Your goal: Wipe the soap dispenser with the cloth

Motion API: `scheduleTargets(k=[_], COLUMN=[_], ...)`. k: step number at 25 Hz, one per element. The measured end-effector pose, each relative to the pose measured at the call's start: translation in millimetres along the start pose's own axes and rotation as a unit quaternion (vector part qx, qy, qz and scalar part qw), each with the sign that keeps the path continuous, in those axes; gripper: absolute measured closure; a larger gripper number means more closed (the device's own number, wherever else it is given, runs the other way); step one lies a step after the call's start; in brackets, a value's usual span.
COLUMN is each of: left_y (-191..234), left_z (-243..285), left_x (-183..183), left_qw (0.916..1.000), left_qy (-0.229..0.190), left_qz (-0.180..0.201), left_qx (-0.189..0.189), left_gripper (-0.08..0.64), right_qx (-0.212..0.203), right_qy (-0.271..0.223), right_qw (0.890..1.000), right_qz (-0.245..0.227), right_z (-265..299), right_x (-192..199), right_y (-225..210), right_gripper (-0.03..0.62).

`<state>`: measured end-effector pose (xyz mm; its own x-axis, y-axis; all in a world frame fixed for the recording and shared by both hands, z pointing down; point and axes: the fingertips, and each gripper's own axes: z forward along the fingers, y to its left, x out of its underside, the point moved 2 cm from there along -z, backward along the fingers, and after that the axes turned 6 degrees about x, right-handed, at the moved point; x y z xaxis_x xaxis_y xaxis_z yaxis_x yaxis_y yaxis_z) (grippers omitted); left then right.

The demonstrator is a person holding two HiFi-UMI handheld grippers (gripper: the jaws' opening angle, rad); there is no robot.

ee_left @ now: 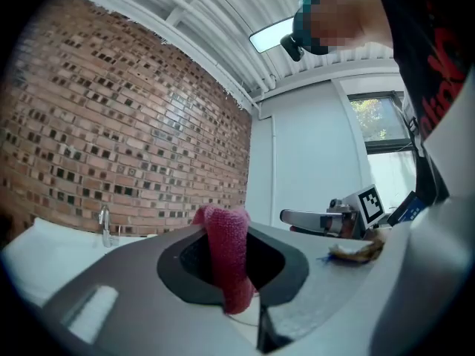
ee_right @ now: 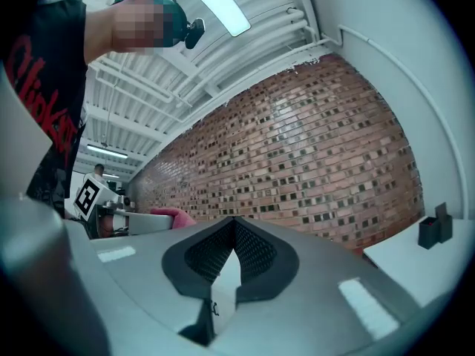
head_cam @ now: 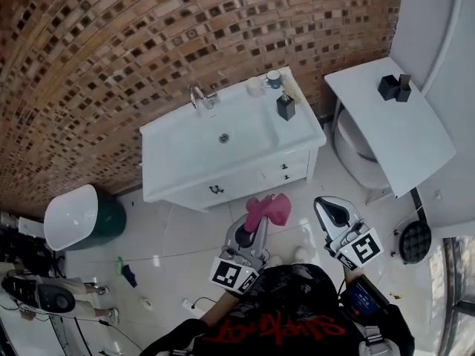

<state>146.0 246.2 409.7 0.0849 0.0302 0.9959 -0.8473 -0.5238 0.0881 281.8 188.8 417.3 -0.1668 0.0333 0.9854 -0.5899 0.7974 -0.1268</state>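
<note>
Both grippers are held out level in front of the person, side by side. They point toward the white bench (head_cam: pixel 304 136) with the sink (head_cam: pixel 230 128) in it. The left gripper (head_cam: pixel 256 227) has its jaws closed on a pink cloth (head_cam: pixel 269 208). The cloth is fuzzy and bunched up, and it sticks out past the jaw tips. The right gripper (head_cam: pixel 327 203) has its jaws pressed together with nothing in them. The soap dispenser (head_cam: pixel 286 107) is small and dark, with a pump on top. It stands upright on the right side of the bench, beside the sink and near a cup (head_cam: pixel 273 78). Both grippers are well apart from it.
</note>
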Motion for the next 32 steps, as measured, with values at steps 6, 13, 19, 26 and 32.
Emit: scheduleTargets(k=[6,13,19,26,32], left_y=[25,16,8,-17,-16], left_z=[-38,-47,-44,-46,-57], left_x=[-11,-2,3,7,9], left_qw=[0.9986,0.9988,0.9979,0.9955,0.9954], left_qy=[-0.037,-0.041,-0.035,-0.035,-0.032], left_qz=[-0.012,-0.025,-0.046,-0.059,-0.069], left_qx=[-0.036,-0.010,0.028,0.066,0.059], left_gripper=[0.514,0.514,0.514,0.514,0.514], right_qx=[-0.057,-0.045,0.011,0.029,0.025], right_qy=[0.024,0.007,0.026,0.032,0.047], right_qw=[0.998,0.998,0.999,0.998,0.998], right_qz=[-0.015,-0.039,-0.026,-0.034,-0.045], right_z=[28,27,7,-12,-12], right_x=[-3,-13,-7,-6,-3], right_y=[42,65,60,73,85], right_gripper=[0.592,0.592,0.592,0.592,0.592])
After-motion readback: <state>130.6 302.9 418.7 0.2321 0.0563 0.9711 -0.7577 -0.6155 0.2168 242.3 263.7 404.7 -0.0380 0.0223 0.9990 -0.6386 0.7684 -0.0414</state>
